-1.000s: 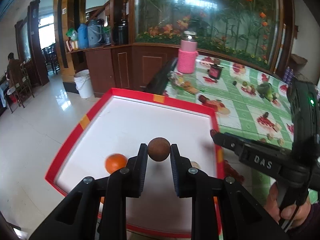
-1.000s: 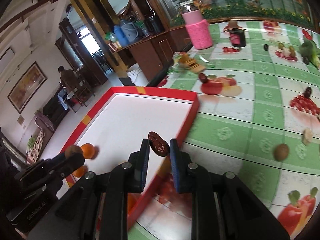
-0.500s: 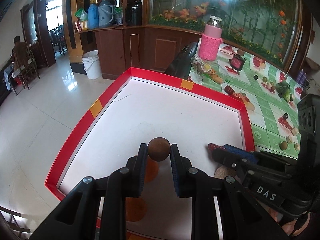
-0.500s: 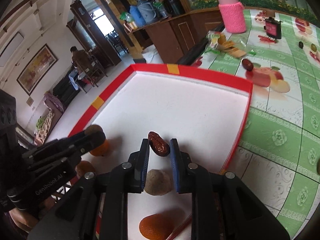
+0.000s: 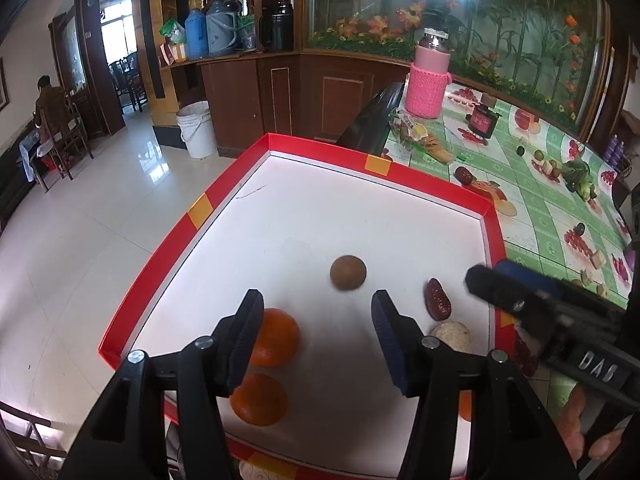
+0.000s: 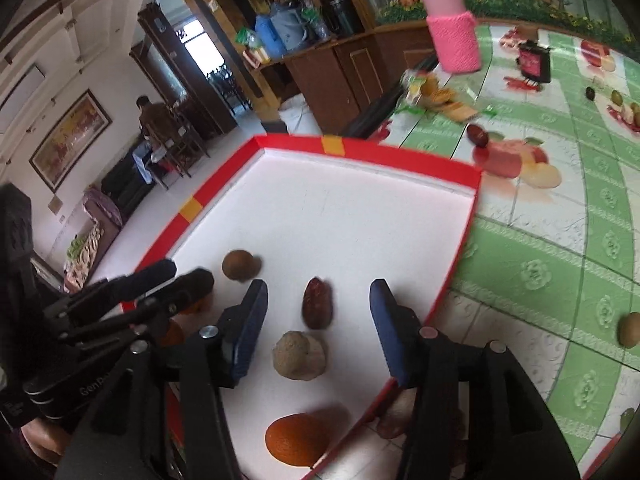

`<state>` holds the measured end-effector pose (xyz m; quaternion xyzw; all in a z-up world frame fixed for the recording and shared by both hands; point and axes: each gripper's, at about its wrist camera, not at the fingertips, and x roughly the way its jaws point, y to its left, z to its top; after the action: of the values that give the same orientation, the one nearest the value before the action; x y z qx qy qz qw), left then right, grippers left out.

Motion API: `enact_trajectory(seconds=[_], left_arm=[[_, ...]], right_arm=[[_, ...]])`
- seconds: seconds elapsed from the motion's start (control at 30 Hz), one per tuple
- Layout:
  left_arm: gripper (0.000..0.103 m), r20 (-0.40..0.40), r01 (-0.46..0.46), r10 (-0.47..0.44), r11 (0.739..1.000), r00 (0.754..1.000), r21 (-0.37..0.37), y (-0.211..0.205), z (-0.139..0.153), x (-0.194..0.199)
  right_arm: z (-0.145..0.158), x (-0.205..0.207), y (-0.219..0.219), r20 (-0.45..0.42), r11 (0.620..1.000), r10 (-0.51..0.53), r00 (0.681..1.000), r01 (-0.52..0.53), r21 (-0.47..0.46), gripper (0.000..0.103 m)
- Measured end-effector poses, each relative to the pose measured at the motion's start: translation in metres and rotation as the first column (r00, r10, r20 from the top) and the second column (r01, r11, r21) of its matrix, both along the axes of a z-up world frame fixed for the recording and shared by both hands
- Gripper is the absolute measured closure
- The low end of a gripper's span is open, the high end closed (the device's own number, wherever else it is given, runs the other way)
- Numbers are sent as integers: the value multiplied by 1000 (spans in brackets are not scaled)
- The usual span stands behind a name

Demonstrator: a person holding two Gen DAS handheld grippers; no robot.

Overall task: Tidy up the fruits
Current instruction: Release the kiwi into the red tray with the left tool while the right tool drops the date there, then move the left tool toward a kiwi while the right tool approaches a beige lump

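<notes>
A white tray with a red rim [image 5: 378, 165] [image 6: 332, 146] lies at the table's left end. My left gripper [image 5: 318, 316] is open above it, and the round brown fruit [image 5: 348, 272] [image 6: 237, 265] lies loose on the tray just ahead of its fingers. My right gripper [image 6: 318, 304] is open too, and the dark red date [image 6: 316, 307] [image 5: 437, 298] lies on the tray between its fingers. Two oranges [image 5: 276, 336] [image 5: 259, 399], a beige lumpy fruit [image 6: 299, 354] [image 5: 450, 334] and another orange [image 6: 298, 438] also lie in the tray.
The green fruit-print tablecloth [image 6: 560, 248] carries a pink-sleeved jar [image 5: 428, 80], a dark jar [image 5: 482, 120], a snack packet [image 5: 420, 140], a loose date [image 6: 478, 135], a kiwi-like fruit [image 6: 628, 330] and small fruits at the far right. Tiled floor lies beyond the tray's left rim.
Both grippers have opened. The brown fruit dropped from the left one and the date from the right one; both now lie on the tray.
</notes>
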<state>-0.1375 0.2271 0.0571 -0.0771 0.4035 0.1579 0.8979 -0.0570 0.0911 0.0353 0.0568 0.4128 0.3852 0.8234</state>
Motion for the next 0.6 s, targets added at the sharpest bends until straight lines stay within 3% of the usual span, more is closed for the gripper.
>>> enact_trajectory(seconds=[0.1, 0.3, 0.43, 0.6], left_arm=[[37, -1, 6, -6, 1000, 1000, 5, -9, 3, -1], [36, 4, 58, -58, 998, 998, 27, -38, 11, 0], [35, 0, 117, -117, 992, 993, 44, -66, 14, 2], [34, -10, 206, -206, 976, 979, 64, -106, 15, 5]], right_arm=[[8, 2, -16, 20, 999, -34, 999, 34, 28, 47], [16, 12, -61, 62, 992, -124, 990, 123, 23, 46], [18, 27, -110, 58, 977, -210, 976, 208, 38, 46], [19, 47, -190, 39, 935, -351, 935, 348, 64, 46]])
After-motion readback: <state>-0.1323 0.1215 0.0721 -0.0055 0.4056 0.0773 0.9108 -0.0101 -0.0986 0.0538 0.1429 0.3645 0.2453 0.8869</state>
